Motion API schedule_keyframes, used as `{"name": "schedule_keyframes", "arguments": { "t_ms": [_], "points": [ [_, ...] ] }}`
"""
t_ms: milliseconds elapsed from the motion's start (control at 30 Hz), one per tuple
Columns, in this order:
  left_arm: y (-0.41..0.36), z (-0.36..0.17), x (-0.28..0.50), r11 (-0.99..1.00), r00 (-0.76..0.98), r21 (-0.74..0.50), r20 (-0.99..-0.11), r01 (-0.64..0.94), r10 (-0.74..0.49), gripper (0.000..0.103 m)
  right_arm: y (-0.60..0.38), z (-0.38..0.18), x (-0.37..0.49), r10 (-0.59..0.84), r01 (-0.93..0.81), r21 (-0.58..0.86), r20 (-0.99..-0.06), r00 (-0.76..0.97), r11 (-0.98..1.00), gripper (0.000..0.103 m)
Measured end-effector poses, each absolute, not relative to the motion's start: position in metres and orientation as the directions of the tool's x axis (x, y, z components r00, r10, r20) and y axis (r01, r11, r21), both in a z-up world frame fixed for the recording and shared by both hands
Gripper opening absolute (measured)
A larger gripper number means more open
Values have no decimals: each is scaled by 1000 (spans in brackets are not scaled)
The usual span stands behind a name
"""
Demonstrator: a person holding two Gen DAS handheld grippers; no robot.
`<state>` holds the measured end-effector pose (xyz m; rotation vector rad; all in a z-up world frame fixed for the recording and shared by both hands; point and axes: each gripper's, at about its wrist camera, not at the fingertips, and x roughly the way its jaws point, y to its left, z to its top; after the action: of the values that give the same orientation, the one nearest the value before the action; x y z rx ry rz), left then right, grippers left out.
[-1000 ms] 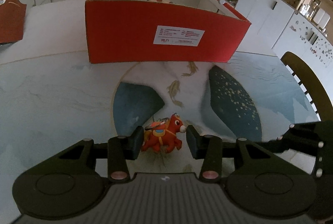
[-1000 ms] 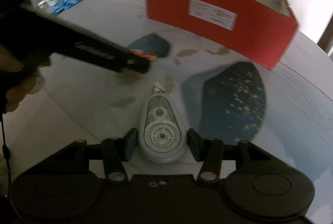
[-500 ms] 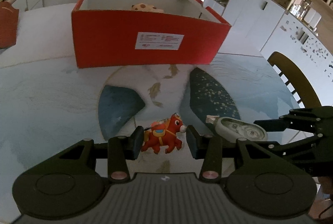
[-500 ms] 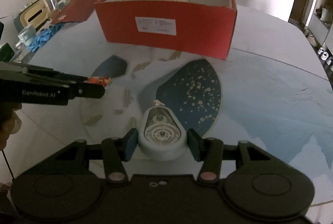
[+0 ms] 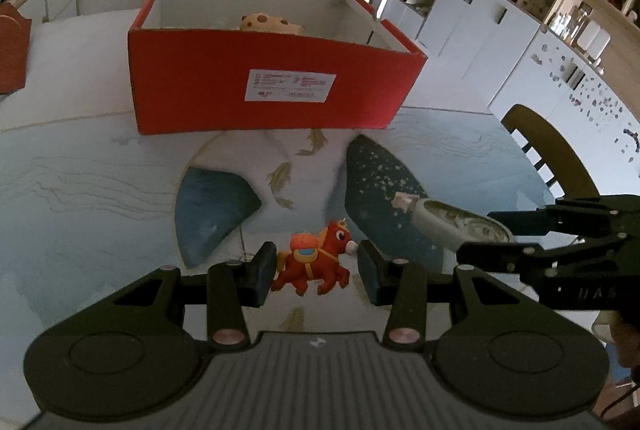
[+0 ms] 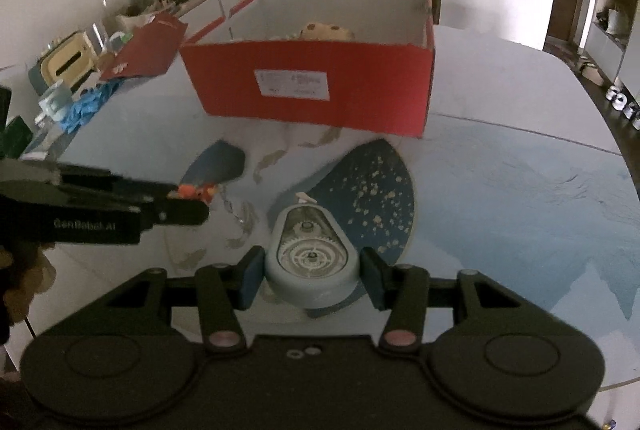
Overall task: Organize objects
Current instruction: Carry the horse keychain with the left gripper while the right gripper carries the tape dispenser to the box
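Patterned table (image 5: 100,190), red box (image 5: 272,90), left gripper (image 5: 316,266) gripping toy horse (image 5: 316,258)

1. Left wrist view: looks steeply down over its own fingers at the table (image 5: 80,170).
2. Right wrist view: likewise; both face the red box (image 5: 272,90) (image 6: 320,82) (shared, near).

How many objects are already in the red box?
1 visible: a tan spotted object shows above the near wall of the red box, toward its back. The wall hides the box floor, so more may be inside.
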<state>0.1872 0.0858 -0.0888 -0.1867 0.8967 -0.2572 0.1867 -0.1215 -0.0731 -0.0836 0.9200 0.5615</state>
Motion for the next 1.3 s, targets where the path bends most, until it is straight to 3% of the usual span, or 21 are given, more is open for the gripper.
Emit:
{"name": "schedule_keyframes", "arguments": {
  "t_ms": [300,700,1300],
  "points": [
    [88,-54,195,945,639,-281,-700,165,-320,43,-126,-36,200,442,-500,155,-724,530,852,51],
    [99,12,249,963,751,-167,-603,213,-271,43,-117,7,250,438,-514,83,-646,625,854,51],
    [108,11,363,983,719,-63,-674,172,-169,43,-72,-4,350,369,-479,17,-661,654,878,51]
  ]
}}
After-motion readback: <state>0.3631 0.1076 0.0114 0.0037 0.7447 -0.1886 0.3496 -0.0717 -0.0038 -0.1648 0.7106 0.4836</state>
